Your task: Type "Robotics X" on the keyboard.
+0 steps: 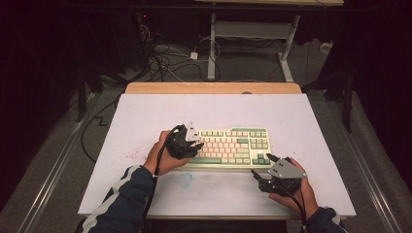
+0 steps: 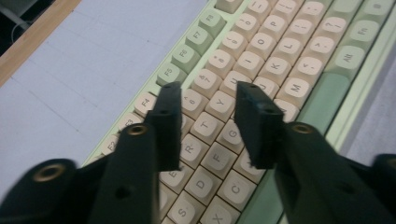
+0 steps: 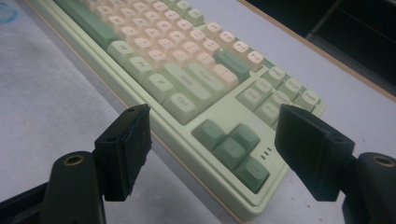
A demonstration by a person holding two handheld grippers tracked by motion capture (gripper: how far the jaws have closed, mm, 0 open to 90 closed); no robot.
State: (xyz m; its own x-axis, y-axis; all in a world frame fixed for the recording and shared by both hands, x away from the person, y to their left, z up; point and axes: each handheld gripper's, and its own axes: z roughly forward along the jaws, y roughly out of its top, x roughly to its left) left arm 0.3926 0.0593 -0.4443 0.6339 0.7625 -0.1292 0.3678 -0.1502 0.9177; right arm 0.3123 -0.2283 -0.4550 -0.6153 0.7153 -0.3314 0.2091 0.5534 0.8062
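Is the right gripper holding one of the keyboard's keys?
No, the right gripper is open above the green and cream keyboard's corner, gripping nothing.

A keyboard [image 1: 233, 147] lies on the table [image 1: 145, 121], a little right of the middle and nearer the person's edge than the far edge. The left gripper [image 1: 195, 141] hangs over the keyboard's left end; in the left gripper view its 2 jaws stand apart above the rows of keys [image 2: 219, 105], with nothing between them. The right gripper [image 1: 262, 170] rests on the table just before the keyboard's right front corner, its 2 jaws set to either side of that corner [image 3: 243, 154]. Behind the table, cables [image 1: 160, 56] lie on the floor, left of a desk frame [image 1: 252, 29].
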